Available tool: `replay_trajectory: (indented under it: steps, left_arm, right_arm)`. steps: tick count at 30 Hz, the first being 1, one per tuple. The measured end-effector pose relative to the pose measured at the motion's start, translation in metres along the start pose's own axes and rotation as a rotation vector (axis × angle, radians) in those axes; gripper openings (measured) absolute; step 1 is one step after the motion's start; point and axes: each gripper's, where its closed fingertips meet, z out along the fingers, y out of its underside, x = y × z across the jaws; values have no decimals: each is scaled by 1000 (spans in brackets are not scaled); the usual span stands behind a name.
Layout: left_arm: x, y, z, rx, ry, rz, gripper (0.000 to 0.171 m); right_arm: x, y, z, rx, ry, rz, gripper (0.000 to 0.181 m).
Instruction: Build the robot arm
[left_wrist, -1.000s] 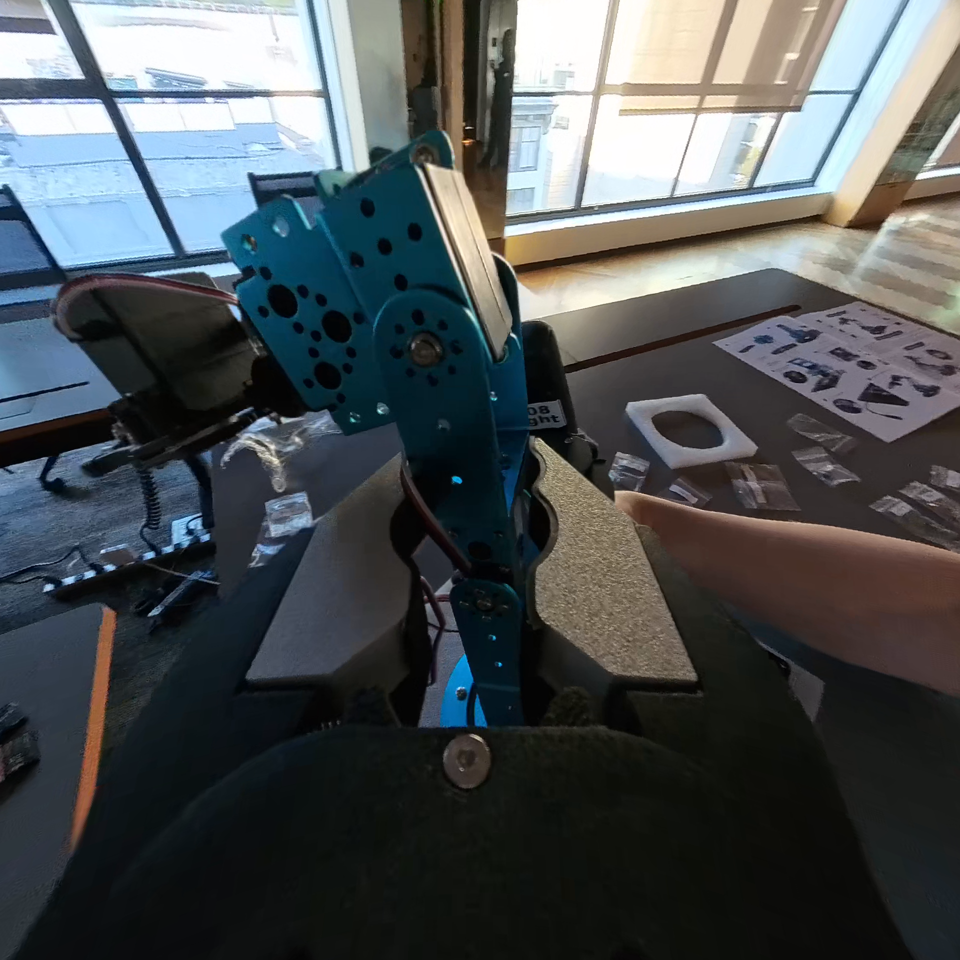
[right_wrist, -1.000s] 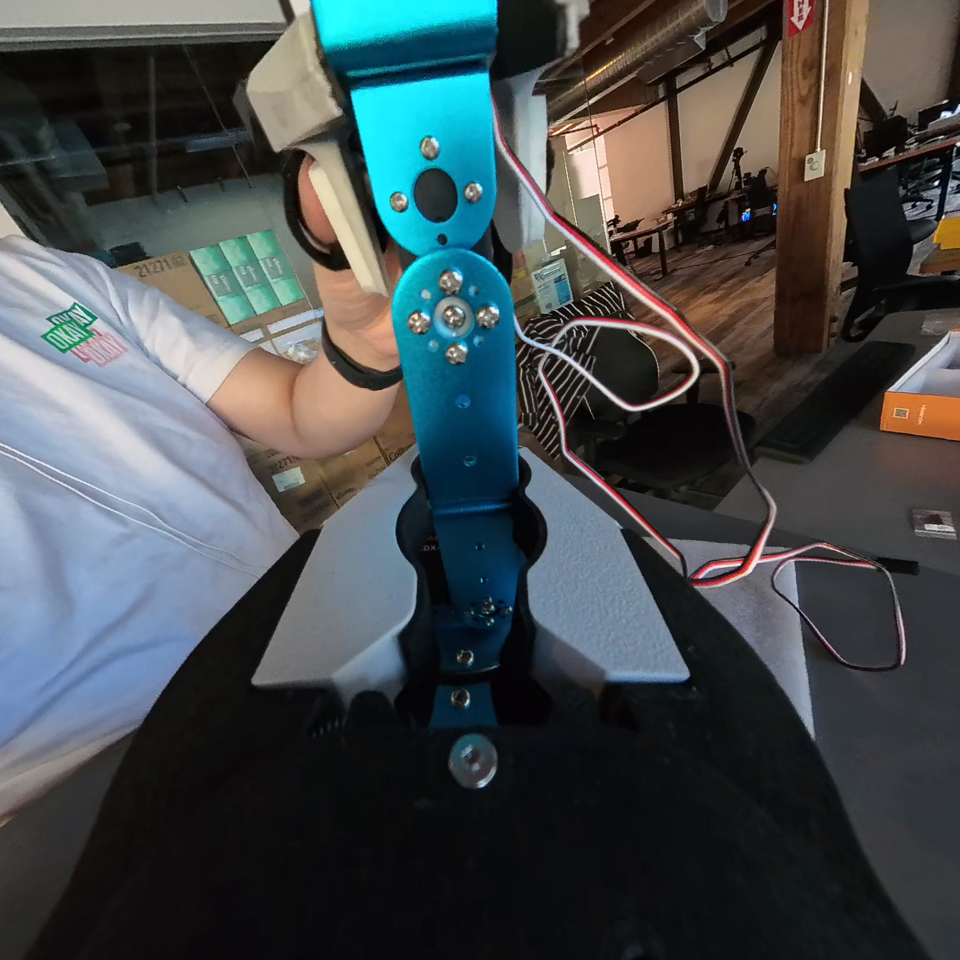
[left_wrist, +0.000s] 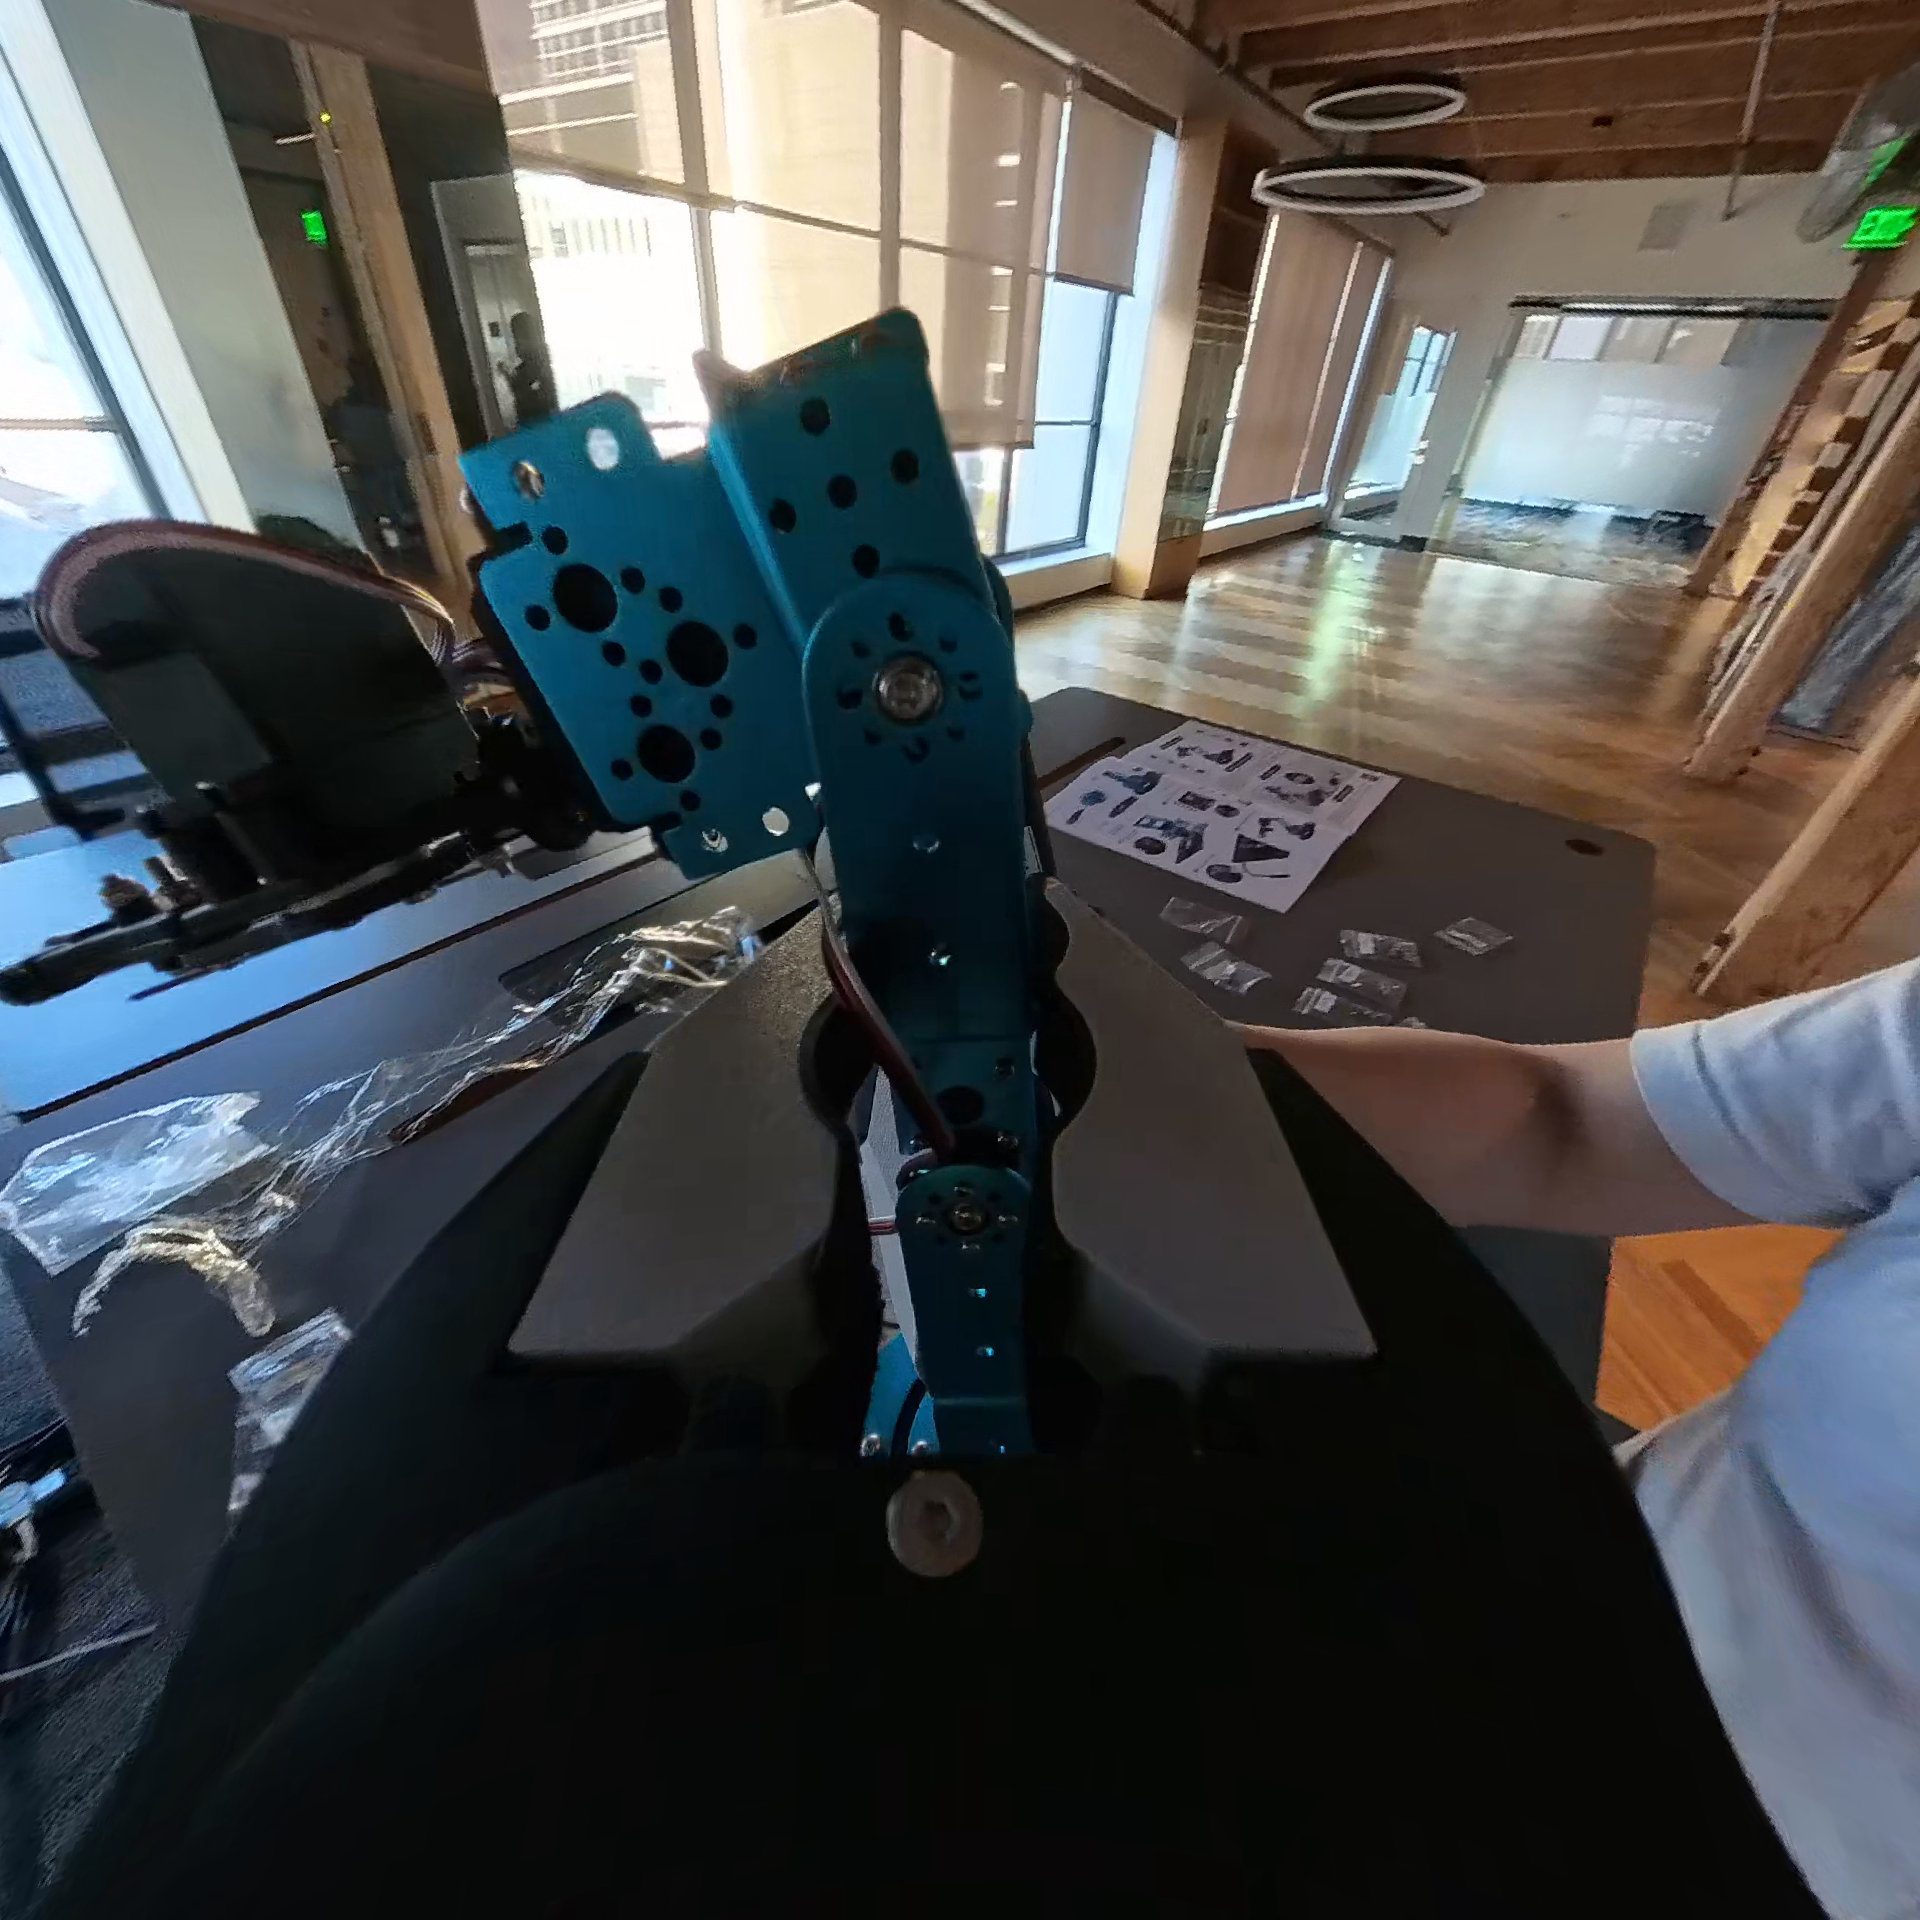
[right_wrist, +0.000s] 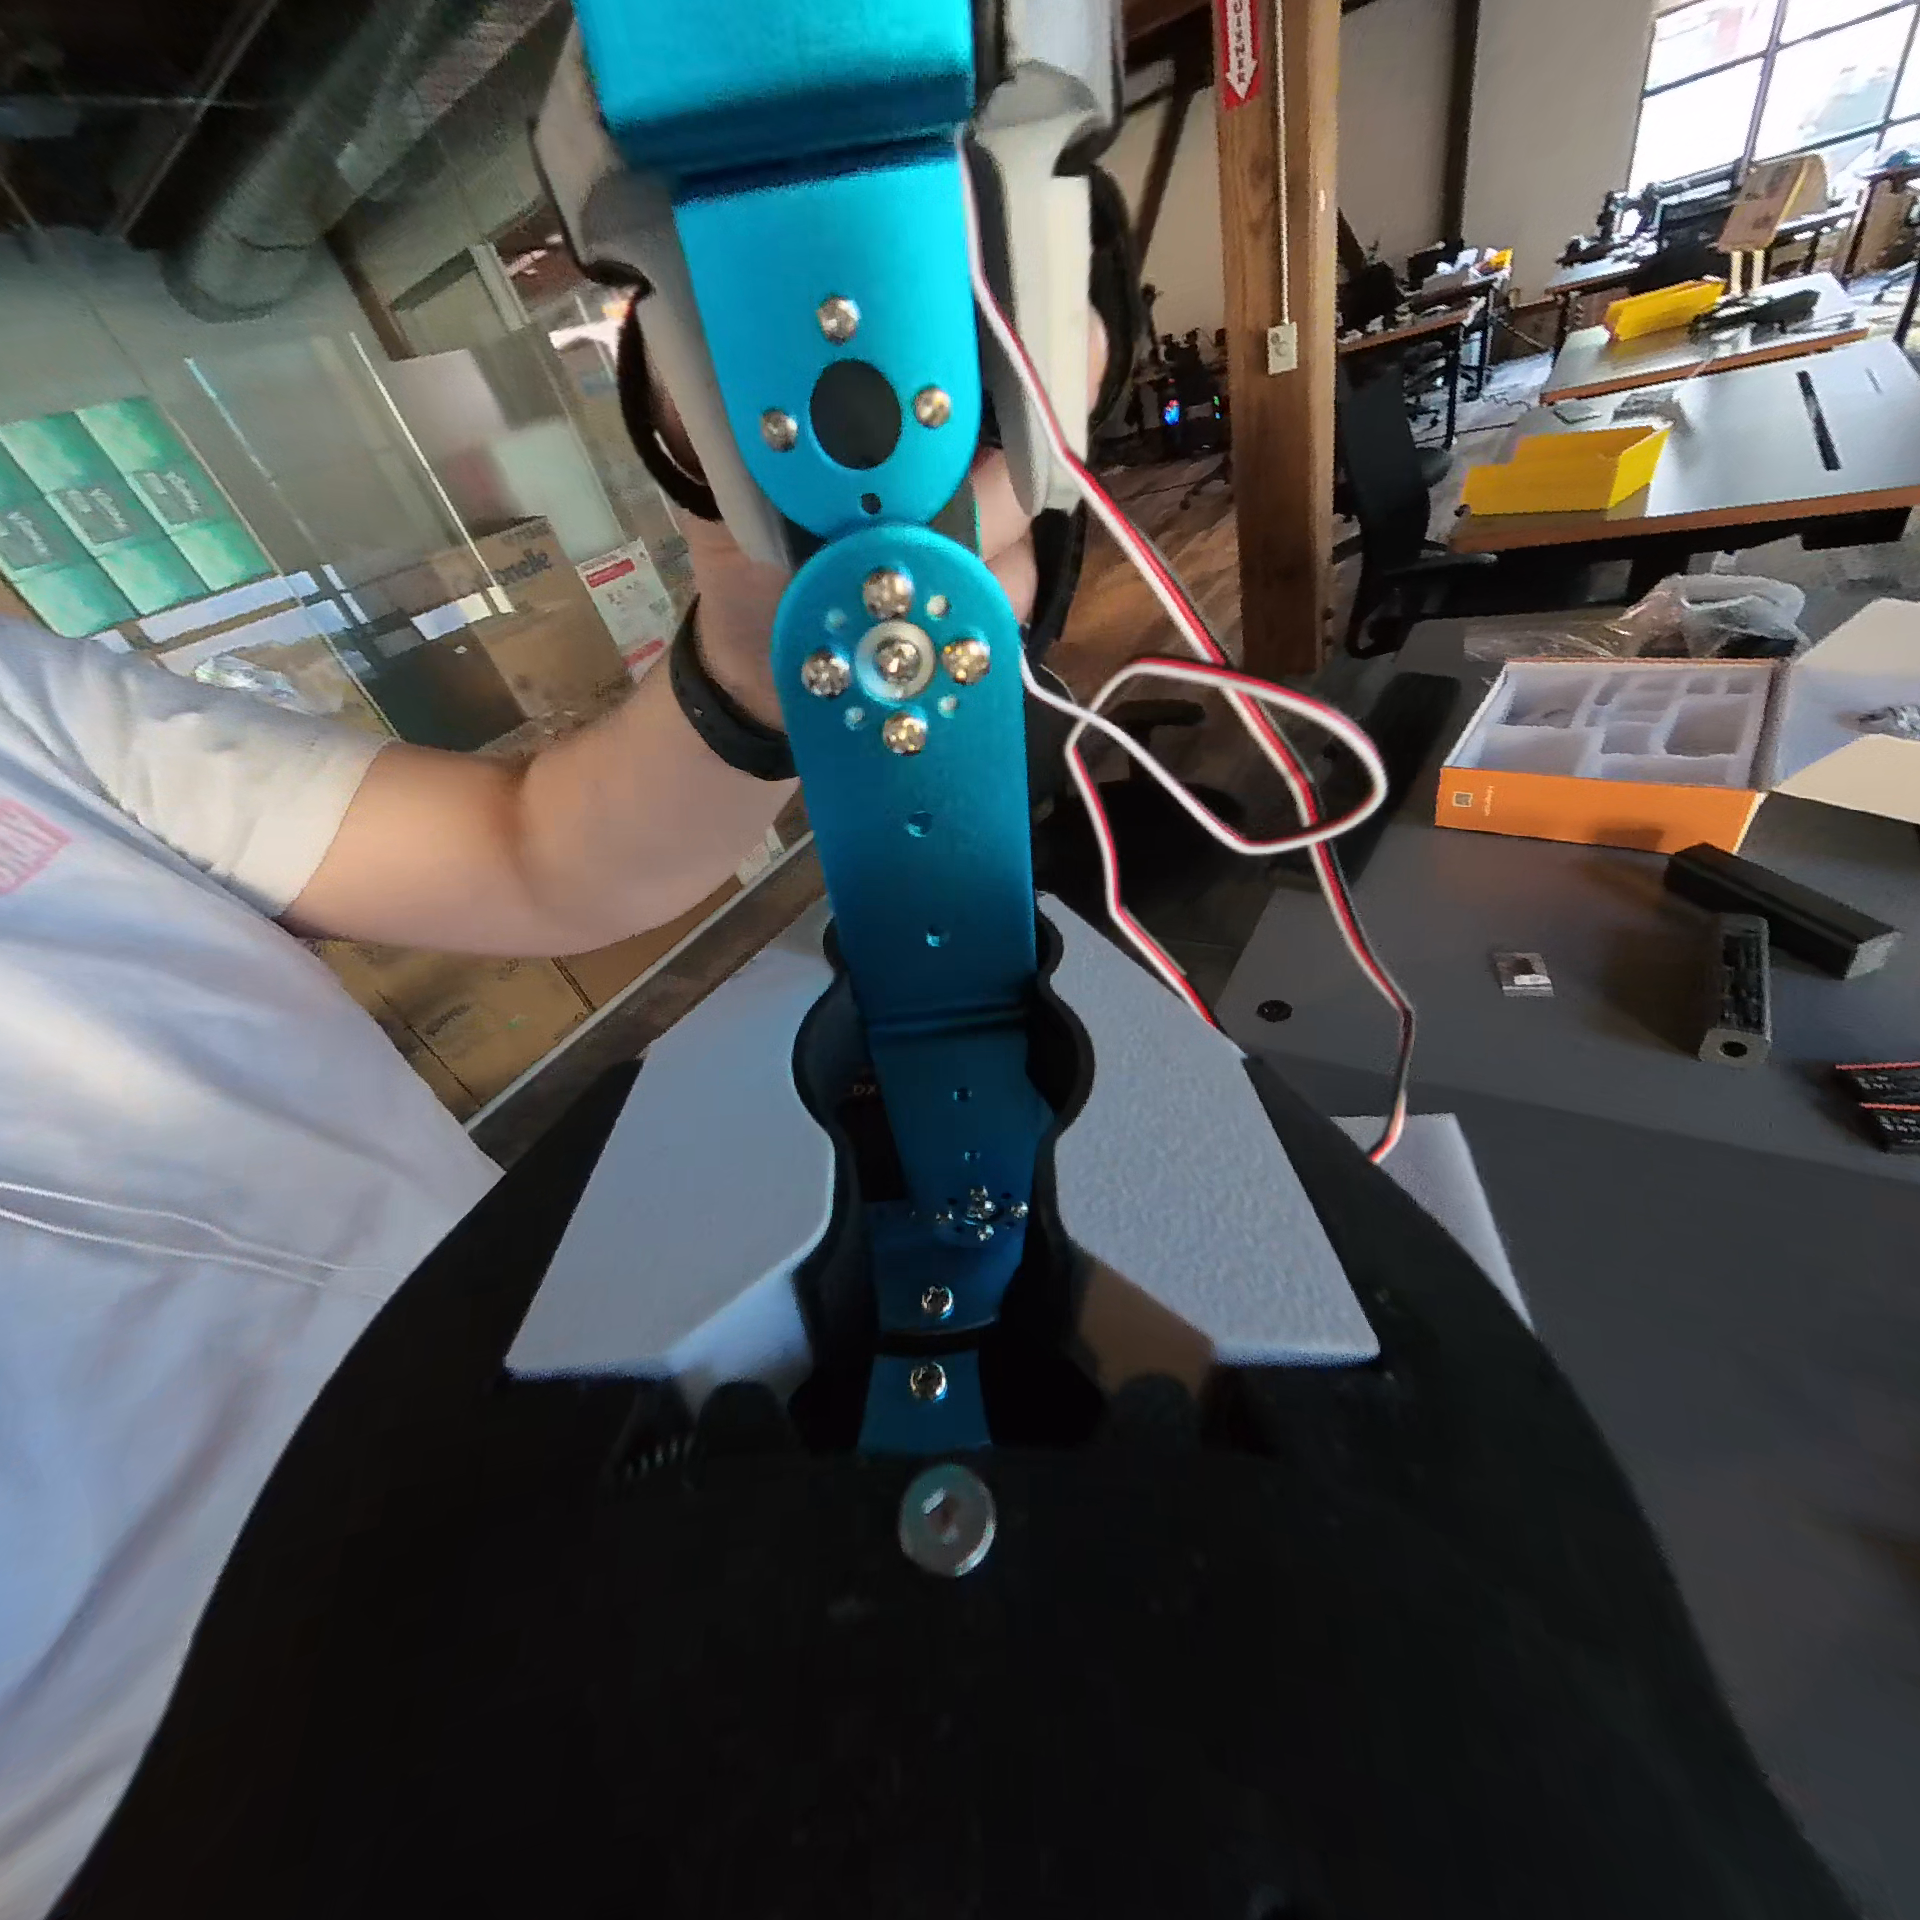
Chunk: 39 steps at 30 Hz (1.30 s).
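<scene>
One blue metal arm assembly (left_wrist: 914, 831): jointed brackets with round pivot plates and screws, held in the air above the desk (left_wrist: 1455, 862) between two sets of tongs. Left tongs (left_wrist: 940, 1174): clenched on a narrow blue link of the arm, grey pads pressed against either side. Right tongs (right_wrist: 940, 1174): likewise clenched on a narrow blue link, seen from the opposite side; it cannot be told whether it is the same link or a neighbouring one. Handling, by judgement: rigid metal, moderately light, smooth and rather slippery on its flat faces; the joints may swing if only one link is held, so the flat-sided narrow links near a pivot are the best places to grip. One striped red, white and black cable (right_wrist: 1247, 790) trails loose from the arm and could snag. Also present: one perforated blue plate (left_wrist: 634, 665) at the arm's upper end; one printed instruction sheet (left_wrist: 1226, 810) on the desk; about seven small clear bags of parts (left_wrist: 1351, 956) beside it; crumpled clear wrapping (left_wrist: 436, 1049) to the left; one open orange box (right_wrist: 1621, 748) with a white foam tray; two black blocks (right_wrist: 1756, 945); one person's forearm (right_wrist: 540, 831) with a black wristband (right_wrist: 717, 707).
</scene>
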Motion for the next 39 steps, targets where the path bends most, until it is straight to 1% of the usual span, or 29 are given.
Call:
replay_trajectory:
  steps: [4, 9, 17, 22, 29, 39]
  left_arm:
    - [10, -3, -4, 36, 54, -13, 21]
    - [19, 7, -5, 5, 73, 7, 22]
    - [27, 16, -13, 6, 111, 9, 22]
    - [35, 23, -21, -1, 99, 38, 21]
    - [43, 38, -35, 24, 99, 37, 21]
    - [48, 52, -42, 25, 86, 57, 20]
  right_arm:
    - [-9, 2, 3, -26, 38, 6, 24]
    - [-12, 14, 7, -25, 75, 9, 25]
    - [-17, 23, 12, -43, 147, 6, 24]
    - [-21, 31, 20, -48, 151, -13, 25]
    - [-27, 48, 32, -97, 163, -24, 25]
    - [-26, 62, 37, -125, 185, -47, 25]
